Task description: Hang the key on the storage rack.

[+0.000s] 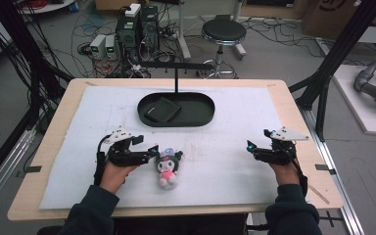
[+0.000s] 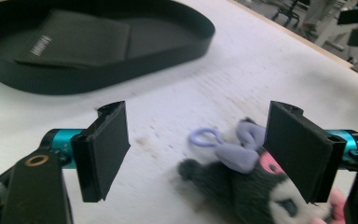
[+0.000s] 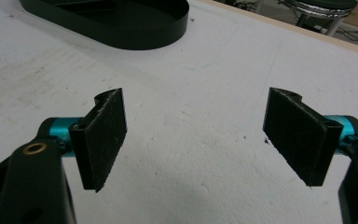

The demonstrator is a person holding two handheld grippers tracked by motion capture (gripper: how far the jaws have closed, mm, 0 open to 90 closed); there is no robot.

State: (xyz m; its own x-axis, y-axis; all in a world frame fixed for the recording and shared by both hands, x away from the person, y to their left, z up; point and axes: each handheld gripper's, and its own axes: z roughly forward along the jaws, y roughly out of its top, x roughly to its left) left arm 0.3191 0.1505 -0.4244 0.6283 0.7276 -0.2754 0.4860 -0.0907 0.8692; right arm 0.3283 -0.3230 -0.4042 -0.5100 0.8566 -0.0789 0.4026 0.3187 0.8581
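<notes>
A small plush toy [image 1: 167, 168], dark-hooded with a pink face and a lilac bow and loop, lies on the white mat near the front, left of centre. My left gripper [image 1: 147, 146] is right beside it on its left, pointing toward it. In the left gripper view the plush toy [image 2: 242, 186] lies low between the wide jaws of my left gripper [image 2: 198, 144], close to the right-hand one, with neither pad pressing on it. My right gripper [image 1: 258, 139] rests at the mat's right side; its jaws [image 3: 196, 135] stand wide apart over bare mat.
A black oval tray [image 1: 176, 122] sits at the back centre of the mat and holds a flat dark pouch [image 1: 161, 108]. Behind it rises a thin black T-shaped stand [image 1: 176, 73]. A stool [image 1: 223, 32] and computer cases stand on the floor beyond the table.
</notes>
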